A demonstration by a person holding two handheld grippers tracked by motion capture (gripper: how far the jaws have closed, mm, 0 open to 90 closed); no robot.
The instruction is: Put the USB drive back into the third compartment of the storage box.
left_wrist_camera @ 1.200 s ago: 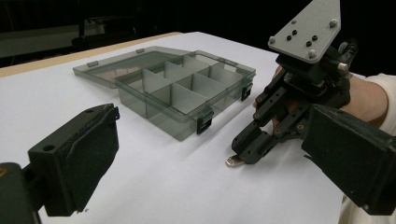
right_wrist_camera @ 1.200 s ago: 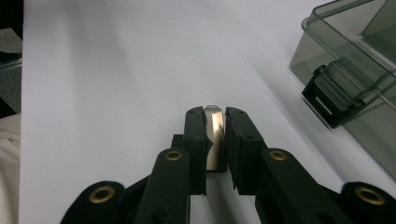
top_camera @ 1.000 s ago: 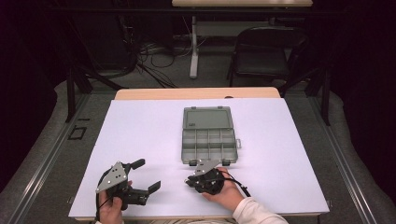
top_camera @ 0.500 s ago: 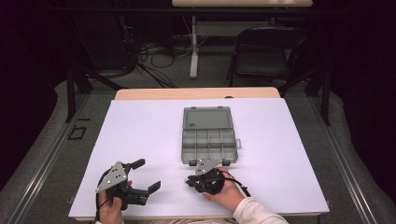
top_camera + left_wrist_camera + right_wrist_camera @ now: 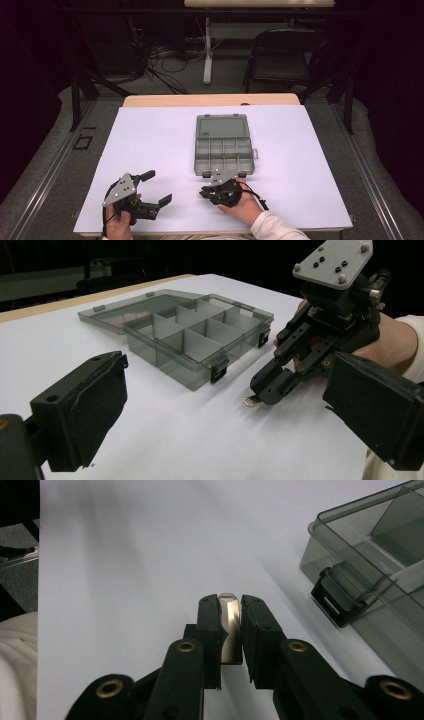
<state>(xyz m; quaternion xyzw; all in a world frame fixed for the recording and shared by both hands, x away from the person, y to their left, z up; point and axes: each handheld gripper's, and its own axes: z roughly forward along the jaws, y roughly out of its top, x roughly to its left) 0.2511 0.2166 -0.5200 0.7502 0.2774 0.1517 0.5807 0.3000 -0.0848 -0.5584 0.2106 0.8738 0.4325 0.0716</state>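
Where the white sheet covers it, the worktop [image 5: 150, 145] carries everything, with a strip of bare wood left along its far edge. Next in size is a grey see-through compartment box [image 5: 223, 150], lying open near the middle of the worktop, its lid [image 5: 222, 126] folded flat toward the far edge and its divided tray toward the person; black latches [image 5: 218, 373] sit on the tray's near wall.

Close to the near edge, left of the box, the left gripper [image 5: 156, 188] rests in the person's hand with its jaws spread wide and nothing between them; in the left gripper view both black jaws stand far apart over bare white sheet.

Just in front of the box's near wall, the right gripper [image 5: 206, 191] is held low over the sheet, pointing toward the left gripper, a white sleeve [image 5: 275, 230] behind it. Its jaws pinch a small flat metal piece [image 5: 229, 625], silvery and standing on edge between the pads, its tip poking out beyond them. From the left gripper view that piece [image 5: 251, 401] sits at the worktop's surface, near the box's latched wall.
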